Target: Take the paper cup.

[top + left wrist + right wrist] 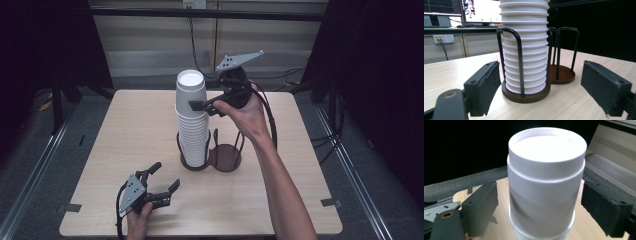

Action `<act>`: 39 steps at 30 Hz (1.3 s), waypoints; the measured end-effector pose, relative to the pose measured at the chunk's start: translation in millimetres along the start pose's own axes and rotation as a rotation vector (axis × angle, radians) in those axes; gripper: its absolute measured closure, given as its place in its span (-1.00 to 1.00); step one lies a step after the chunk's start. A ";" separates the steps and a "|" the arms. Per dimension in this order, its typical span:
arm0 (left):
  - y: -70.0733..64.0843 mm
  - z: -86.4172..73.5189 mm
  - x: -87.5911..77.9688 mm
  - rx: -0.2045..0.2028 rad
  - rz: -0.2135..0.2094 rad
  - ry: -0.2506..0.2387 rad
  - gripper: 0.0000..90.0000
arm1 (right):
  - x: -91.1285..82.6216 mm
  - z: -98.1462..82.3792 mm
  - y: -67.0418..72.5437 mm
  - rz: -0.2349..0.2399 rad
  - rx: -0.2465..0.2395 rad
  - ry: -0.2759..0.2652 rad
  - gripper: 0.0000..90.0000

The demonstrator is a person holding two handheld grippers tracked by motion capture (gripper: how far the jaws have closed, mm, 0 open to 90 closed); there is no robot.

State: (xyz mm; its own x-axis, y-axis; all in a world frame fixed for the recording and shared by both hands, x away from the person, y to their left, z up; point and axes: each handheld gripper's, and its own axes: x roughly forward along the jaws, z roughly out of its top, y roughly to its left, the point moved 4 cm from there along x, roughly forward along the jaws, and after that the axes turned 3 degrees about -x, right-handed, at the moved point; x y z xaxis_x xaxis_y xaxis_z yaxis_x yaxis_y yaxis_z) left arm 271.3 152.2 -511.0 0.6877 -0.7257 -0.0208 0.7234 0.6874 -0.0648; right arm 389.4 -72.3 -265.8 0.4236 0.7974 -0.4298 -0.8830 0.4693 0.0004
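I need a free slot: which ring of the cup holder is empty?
The right ring of the cup holder is empty; the left ring holds the stack of white cups.

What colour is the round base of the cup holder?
Dark reddish brown. The base under the white cups shows best in the left gripper view.

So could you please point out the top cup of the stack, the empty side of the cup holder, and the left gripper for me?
top cup [190, 95]: high view, on its side wall.
empty side of the cup holder [226, 156]: high view, on its bare brown base.
left gripper [166, 177]: high view, midway between its open fingertips.
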 end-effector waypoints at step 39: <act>0.7 0.3 -0.4 0.009 0.000 -0.001 -0.65 | 17.5 20.2 -4.9 0.001 -0.037 0.056 -0.55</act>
State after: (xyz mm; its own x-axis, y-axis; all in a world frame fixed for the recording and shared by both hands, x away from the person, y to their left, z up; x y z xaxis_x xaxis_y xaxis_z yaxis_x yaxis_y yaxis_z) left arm 271.6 153.0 -510.8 0.6877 -0.7257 -0.0201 0.7240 0.6876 -0.0557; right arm 405.2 -53.1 -255.1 0.4115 0.7748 -0.4800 -0.8907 0.4534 -0.0318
